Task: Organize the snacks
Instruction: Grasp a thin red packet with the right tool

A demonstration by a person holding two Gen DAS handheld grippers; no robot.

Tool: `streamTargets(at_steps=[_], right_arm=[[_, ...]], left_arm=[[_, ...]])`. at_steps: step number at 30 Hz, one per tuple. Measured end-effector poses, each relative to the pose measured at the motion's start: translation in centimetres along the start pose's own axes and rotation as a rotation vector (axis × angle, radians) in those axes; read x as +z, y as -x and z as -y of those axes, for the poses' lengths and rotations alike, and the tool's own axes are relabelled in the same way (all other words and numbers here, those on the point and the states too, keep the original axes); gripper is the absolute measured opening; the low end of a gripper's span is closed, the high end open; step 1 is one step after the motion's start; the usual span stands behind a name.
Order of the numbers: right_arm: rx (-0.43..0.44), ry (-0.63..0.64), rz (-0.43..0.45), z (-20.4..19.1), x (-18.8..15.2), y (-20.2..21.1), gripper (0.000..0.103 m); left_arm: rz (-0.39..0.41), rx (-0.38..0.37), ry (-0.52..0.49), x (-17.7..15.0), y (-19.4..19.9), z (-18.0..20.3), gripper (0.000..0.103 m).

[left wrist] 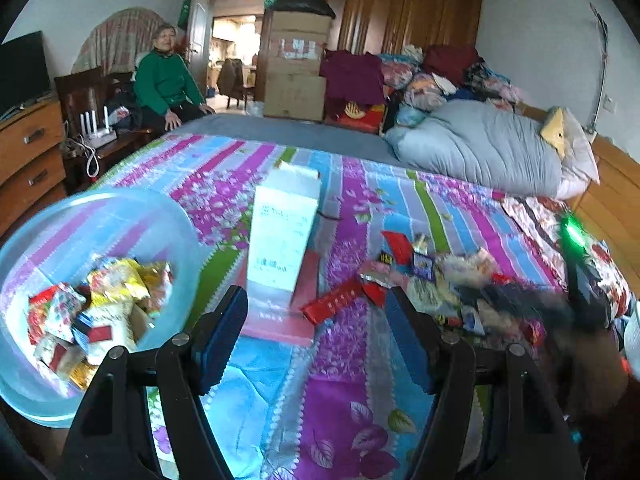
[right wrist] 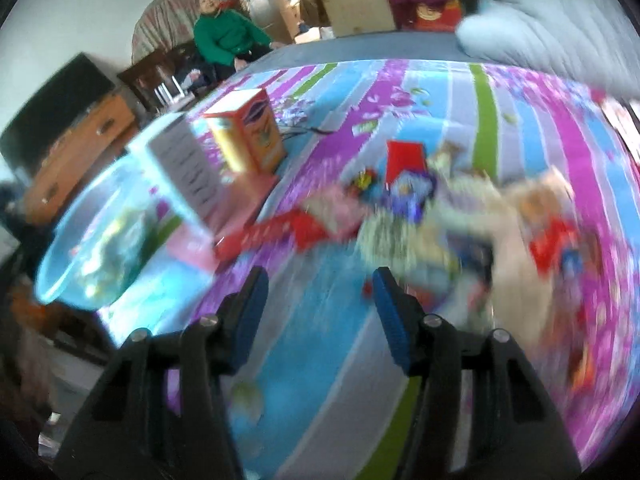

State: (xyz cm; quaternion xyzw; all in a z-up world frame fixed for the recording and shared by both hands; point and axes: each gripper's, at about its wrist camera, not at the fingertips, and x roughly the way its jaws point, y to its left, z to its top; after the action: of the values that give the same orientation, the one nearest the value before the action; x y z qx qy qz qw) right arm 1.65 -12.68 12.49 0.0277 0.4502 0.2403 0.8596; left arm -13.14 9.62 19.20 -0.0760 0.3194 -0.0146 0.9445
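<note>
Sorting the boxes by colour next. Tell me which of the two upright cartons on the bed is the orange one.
The orange carton is the one standing farther from the blue bowl. The white carton stands beside the bowl, its printed face light grey-white.

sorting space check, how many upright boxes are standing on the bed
2: a white box stands mid-bed beside the blue bowl; an orange box stands just behind it, hidden in the left wrist view.

Only illegible print on the white carton (left wrist: 285, 236), the orange box (right wrist: 248, 132) and the snack wrappers (left wrist: 420, 280).
</note>
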Motion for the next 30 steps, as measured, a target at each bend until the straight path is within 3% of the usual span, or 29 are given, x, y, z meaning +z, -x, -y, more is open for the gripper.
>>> streamTargets(at_steps=[7, 11, 15, 19, 22, 26, 30], right_arm=[[-0.004, 0.068, -0.169, 0.2, 8.2, -13.8, 0.055], [-0.031, 0.022, -0.261, 1.9, 9.2, -19.3, 0.055], [-0.008, 0.059, -0.277, 1.4, 6.6, -17.9, 0.055], [0.029, 0.182, -0.335, 0.0, 1.2, -13.5, 0.054], [-0.012, 0.289, -0.291, -1.1, -0.4, -9.8, 0.057], [-0.026, 0.593, -0.209, -6.2, -0.8, -7.9, 0.059], [0.001, 0.898, -0.25, -10.4, -0.9, -11.9, 0.062]], left_arm=[[-0.07, -0.045, -0.023, -1.6, -2.8, 0.7, 0.073], [-0.096, -0.079, -0.058, -2.0, -3.9, 1.5, 0.073], [-0.119, -0.102, -0.052, -2.7, -5.0, 1.3, 0.073], [-0.137, -0.119, -0.03, -3.5, -5.5, 0.7, 0.073], [-0.143, -0.125, -0.021, -4.1, -5.3, -0.1, 0.073], [-0.144, -0.12, 0.0, -4.3, -5.2, -1.2, 0.073], [-0.143, -0.114, 0.017, -4.2, -5.5, -2.0, 0.073]])
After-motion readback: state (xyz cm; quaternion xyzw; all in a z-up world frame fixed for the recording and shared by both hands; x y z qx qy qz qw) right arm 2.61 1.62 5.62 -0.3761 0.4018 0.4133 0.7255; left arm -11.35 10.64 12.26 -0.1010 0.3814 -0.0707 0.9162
